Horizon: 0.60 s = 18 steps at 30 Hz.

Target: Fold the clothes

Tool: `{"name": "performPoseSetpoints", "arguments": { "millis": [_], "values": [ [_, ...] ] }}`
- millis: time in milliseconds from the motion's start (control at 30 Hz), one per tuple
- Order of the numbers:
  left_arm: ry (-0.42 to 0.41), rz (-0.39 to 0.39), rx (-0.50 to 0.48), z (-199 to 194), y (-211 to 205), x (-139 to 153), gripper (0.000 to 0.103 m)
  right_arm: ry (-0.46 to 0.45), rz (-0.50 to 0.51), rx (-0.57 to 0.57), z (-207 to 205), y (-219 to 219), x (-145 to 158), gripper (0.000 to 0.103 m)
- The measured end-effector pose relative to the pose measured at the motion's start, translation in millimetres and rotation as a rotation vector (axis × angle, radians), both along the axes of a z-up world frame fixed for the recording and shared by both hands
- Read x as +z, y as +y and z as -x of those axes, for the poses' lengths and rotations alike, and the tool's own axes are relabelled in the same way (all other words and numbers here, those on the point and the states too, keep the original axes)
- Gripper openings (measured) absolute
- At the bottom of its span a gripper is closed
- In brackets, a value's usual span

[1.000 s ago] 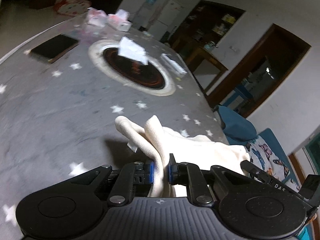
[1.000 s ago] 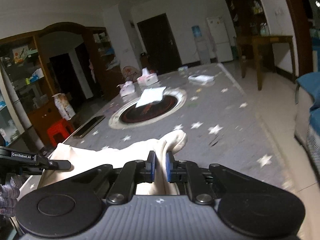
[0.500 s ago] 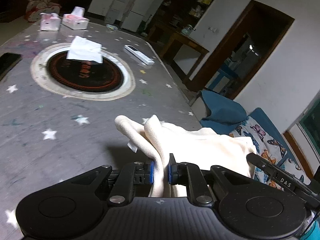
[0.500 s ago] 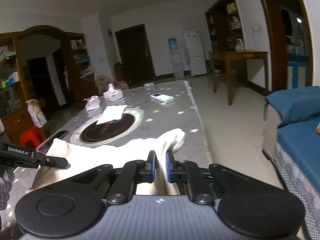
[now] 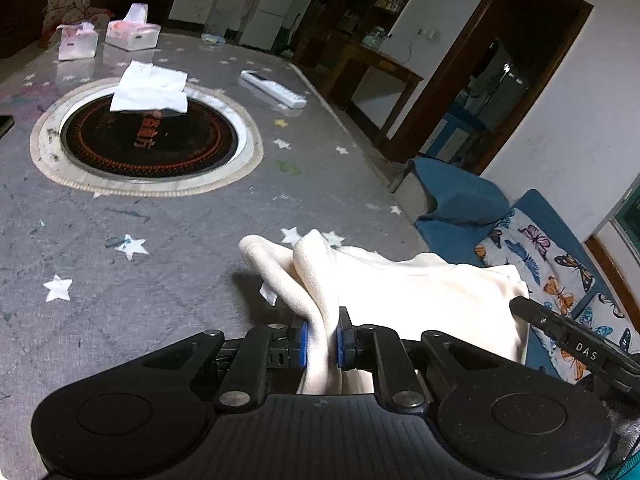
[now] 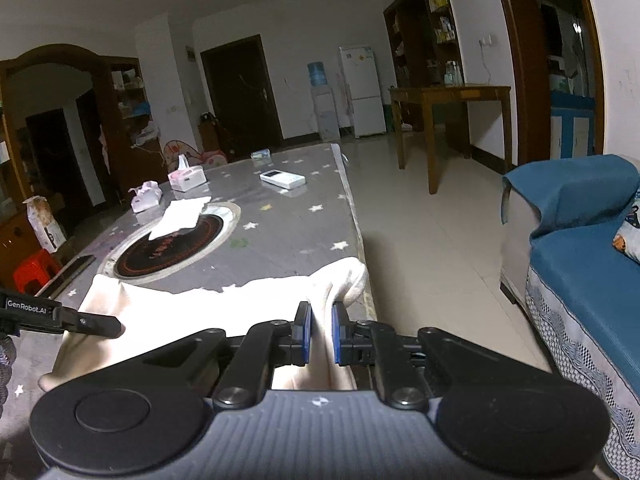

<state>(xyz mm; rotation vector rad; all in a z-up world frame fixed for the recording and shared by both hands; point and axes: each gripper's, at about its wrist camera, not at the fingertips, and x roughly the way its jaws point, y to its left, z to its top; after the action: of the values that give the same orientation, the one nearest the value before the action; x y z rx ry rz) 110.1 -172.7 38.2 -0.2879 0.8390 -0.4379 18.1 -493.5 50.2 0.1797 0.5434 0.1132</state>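
Note:
A cream-white garment (image 5: 400, 292) is stretched between my two grippers above the near end of the grey star-patterned table (image 5: 168, 240). My left gripper (image 5: 322, 340) is shut on a bunched corner of it. My right gripper (image 6: 320, 336) is shut on the opposite corner of the garment (image 6: 224, 308), near the table's right edge. Each gripper's side shows in the other's view: the right one (image 5: 576, 348) at the right, the left one (image 6: 60, 316) at the left.
A round black hotplate (image 5: 144, 140) with a white folded cloth (image 5: 152, 88) on it sits mid-table. Two tissue boxes (image 5: 132, 34), a white remote (image 5: 272, 89) and a dark phone (image 6: 70, 266) lie beyond. A blue sofa (image 6: 580, 264) stands right of the table.
Both grippers have moved back toward the near end of the table and tilted up, carrying the garment with them. Both grips are unchanged.

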Motion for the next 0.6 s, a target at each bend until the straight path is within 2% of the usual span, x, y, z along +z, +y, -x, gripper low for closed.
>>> {"name": "performPoseSetpoints", "arguments": {
  "millis": [600],
  "values": [
    [0.059, -0.022, 0.003, -4.1, 4.5, -24.9, 0.015, 0.101, 0.042, -0.011, -22.2, -0.3, -36.2, 0.009]
  ]
}}
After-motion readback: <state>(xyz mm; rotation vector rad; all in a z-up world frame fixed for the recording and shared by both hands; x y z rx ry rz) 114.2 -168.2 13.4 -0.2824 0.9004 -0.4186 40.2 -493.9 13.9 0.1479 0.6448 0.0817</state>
